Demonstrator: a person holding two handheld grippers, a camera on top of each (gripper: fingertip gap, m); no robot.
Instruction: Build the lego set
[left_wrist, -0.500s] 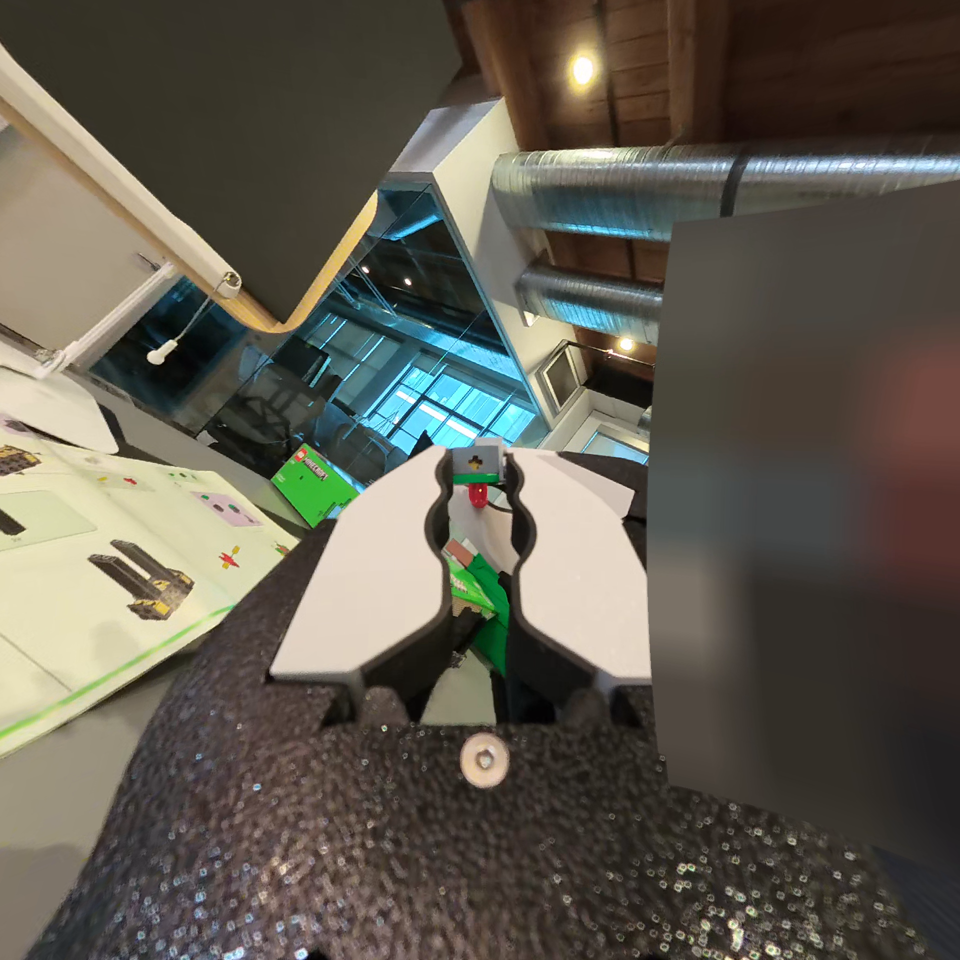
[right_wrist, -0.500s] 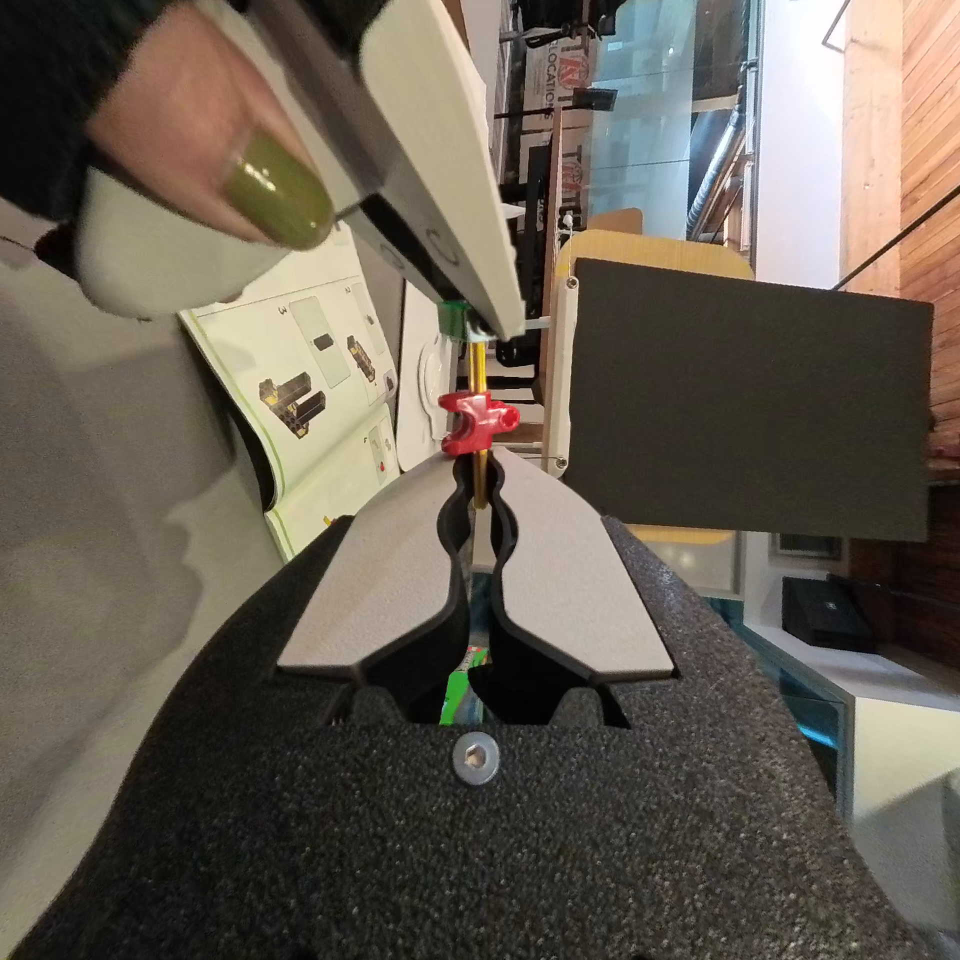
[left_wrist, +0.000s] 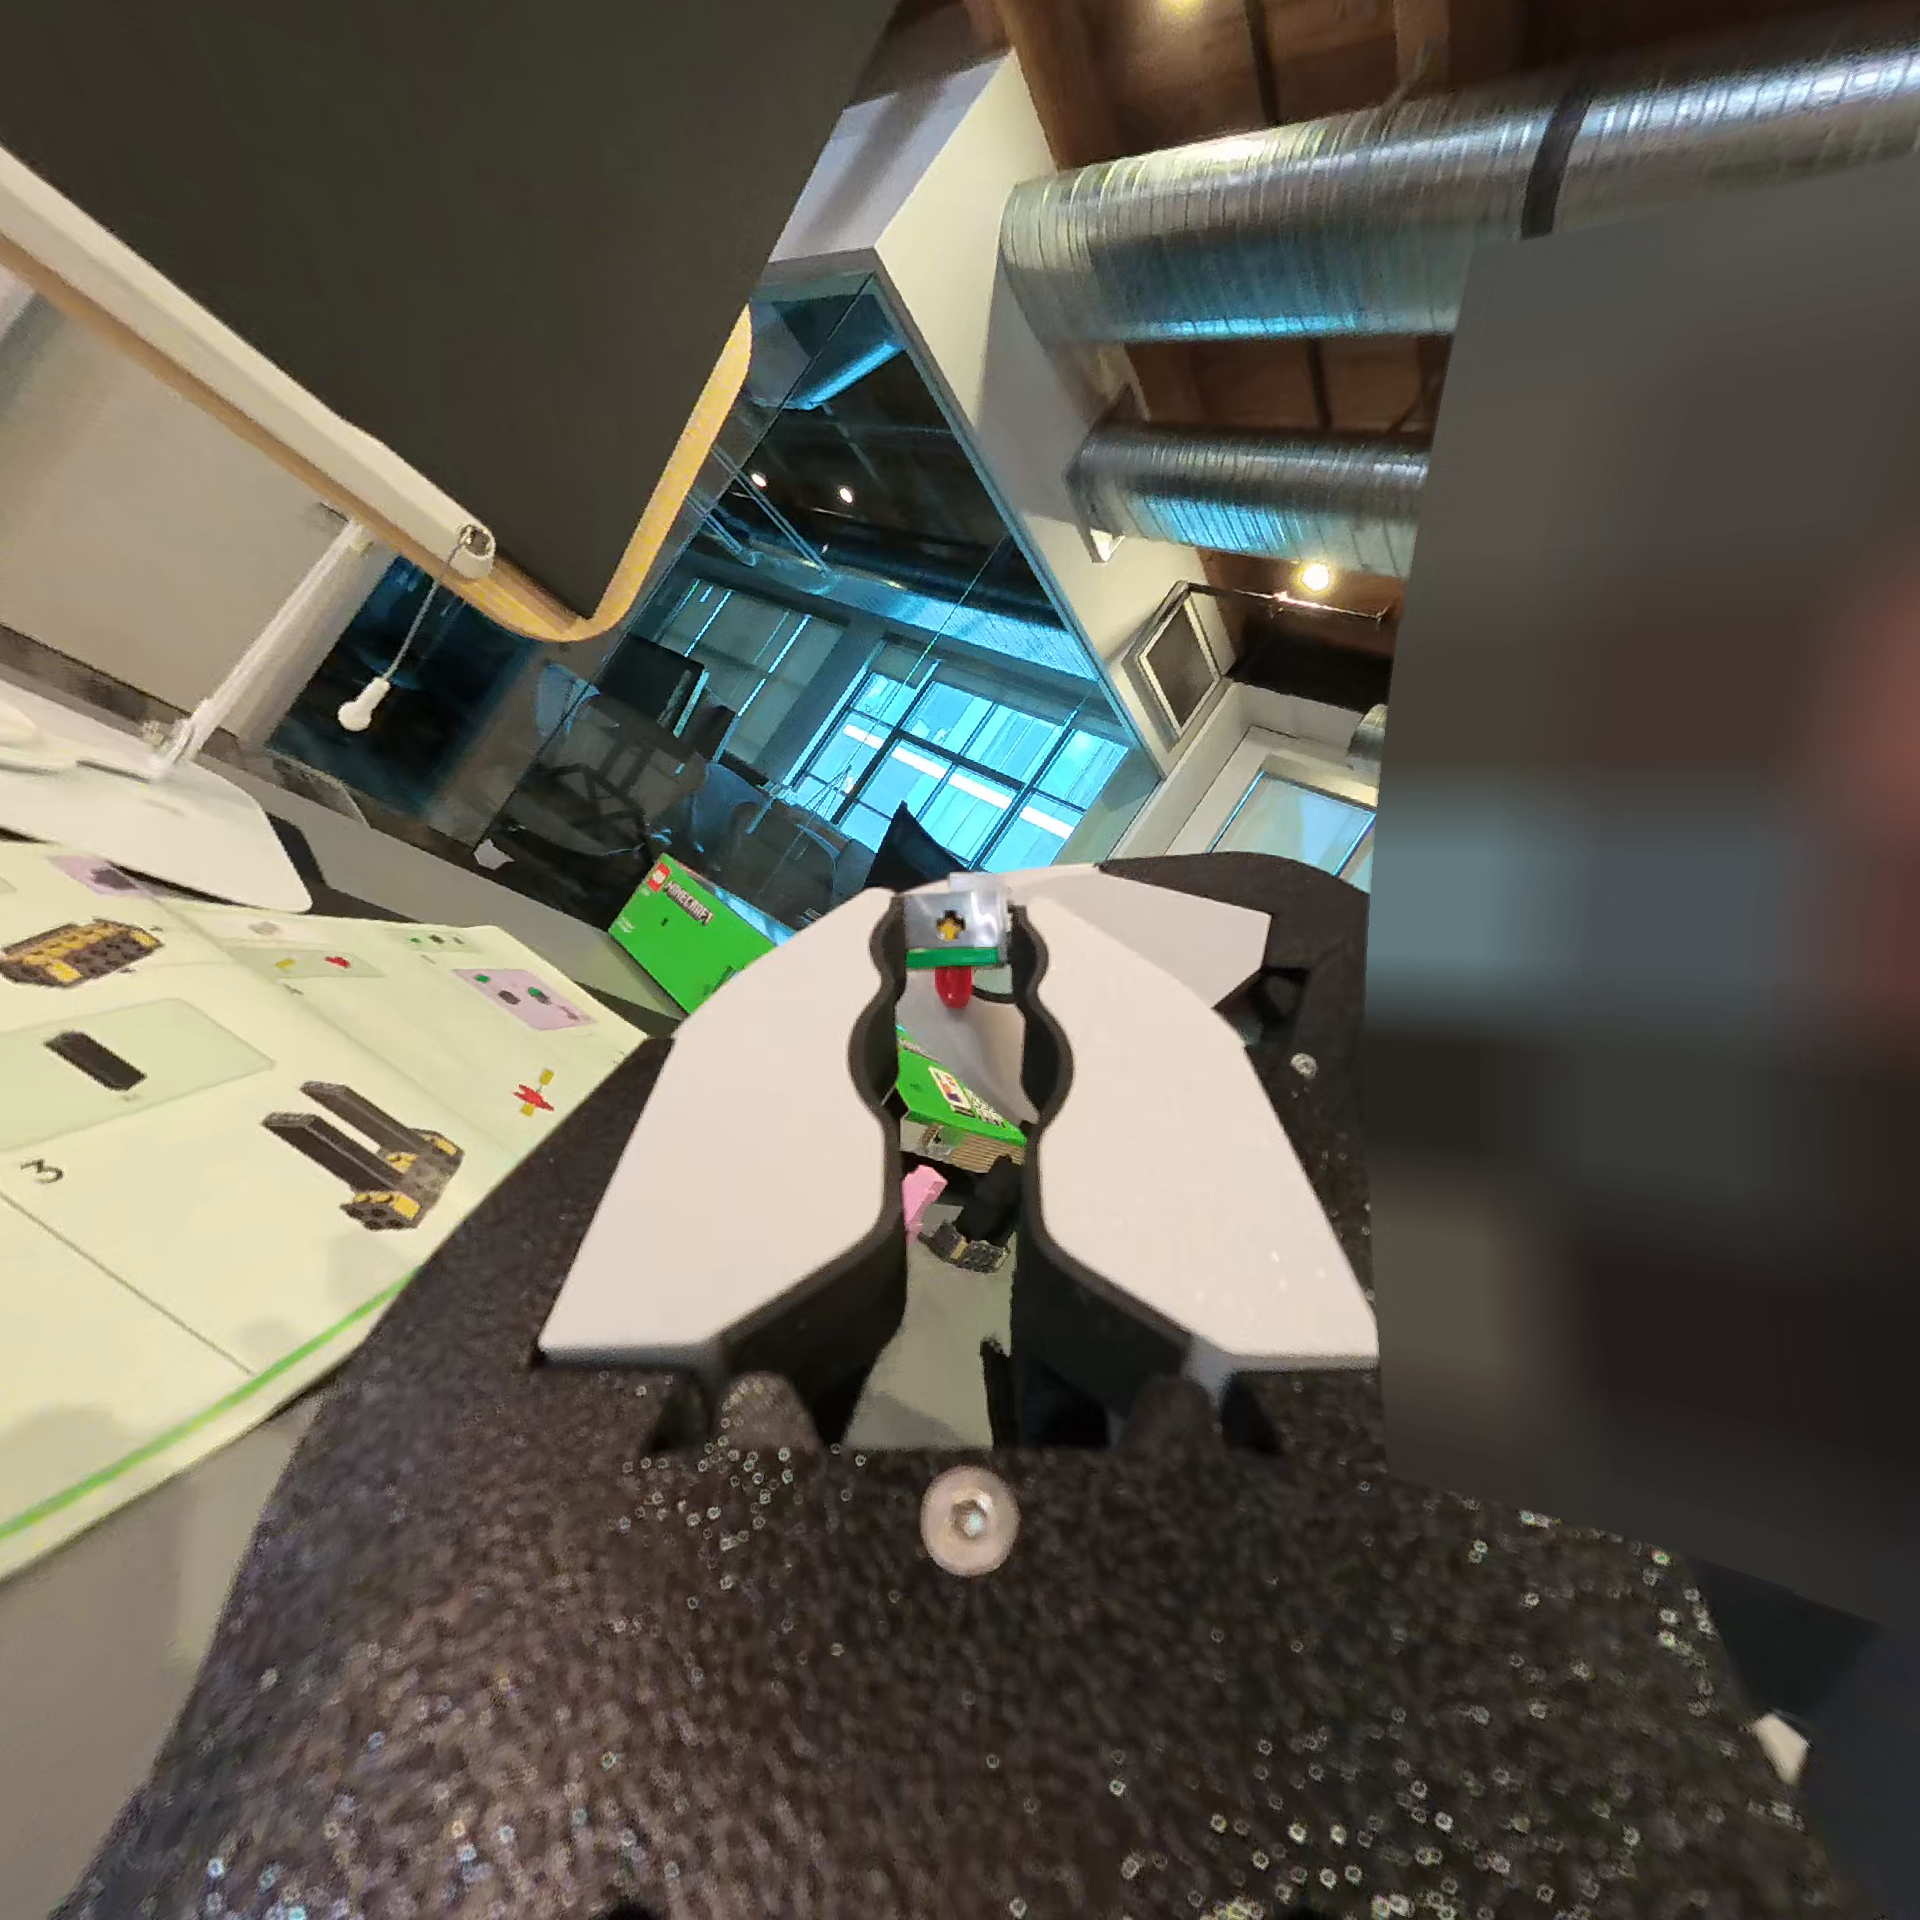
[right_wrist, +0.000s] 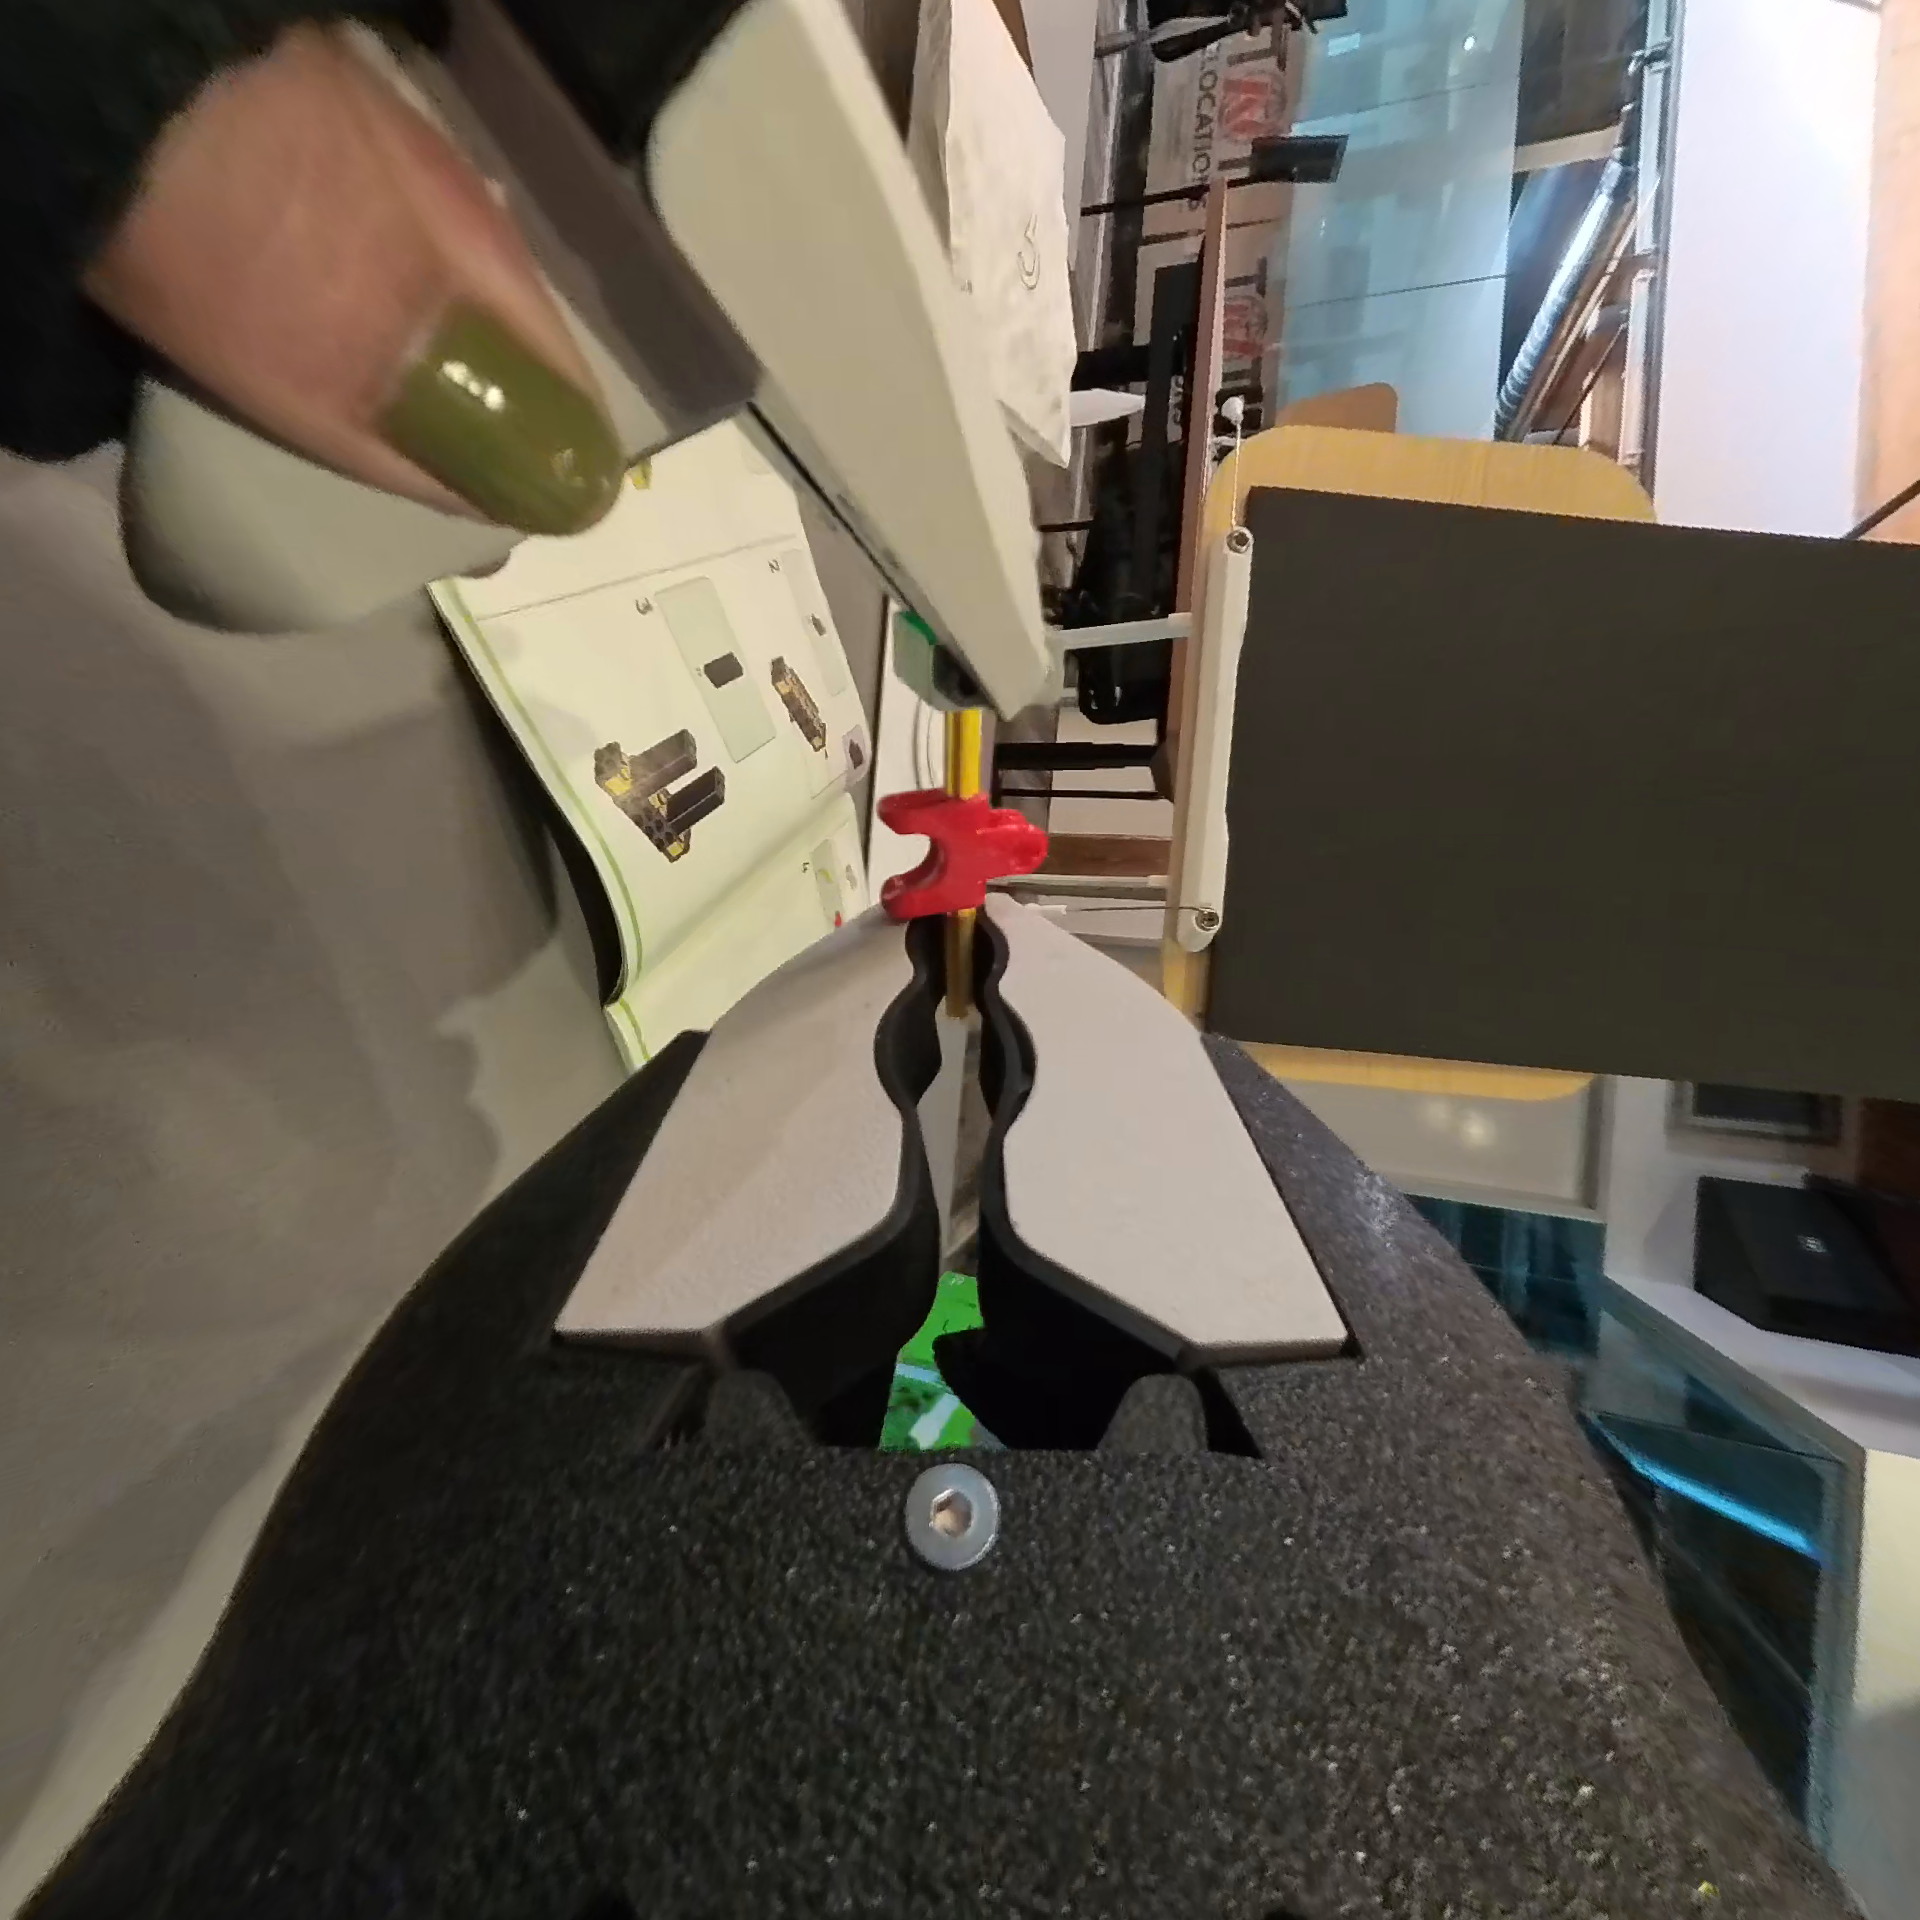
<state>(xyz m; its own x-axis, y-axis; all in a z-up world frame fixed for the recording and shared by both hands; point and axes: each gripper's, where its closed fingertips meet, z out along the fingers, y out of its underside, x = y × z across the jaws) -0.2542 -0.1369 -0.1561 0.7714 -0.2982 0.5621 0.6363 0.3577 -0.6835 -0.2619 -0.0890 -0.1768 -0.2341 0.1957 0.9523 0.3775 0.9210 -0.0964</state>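
Barely shifted from half a second ago: right gripper (right_wrist: 961, 940) still pinched on the gold rod (right_wrist: 964, 764), red clip (right_wrist: 961, 852) just past its tips. Left gripper (left_wrist: 954, 925) still clamped on a small grey block (left_wrist: 956, 923). Mating probably unfinished. Joint itself hidden behind left gripper's finger; instruction booklet (left_wrist: 208, 1091) cut off.

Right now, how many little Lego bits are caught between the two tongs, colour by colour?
Grey-green block: 1
Gold rod: 1
Red clip: 1
Total: 3, held between the left tongs and right tongs.
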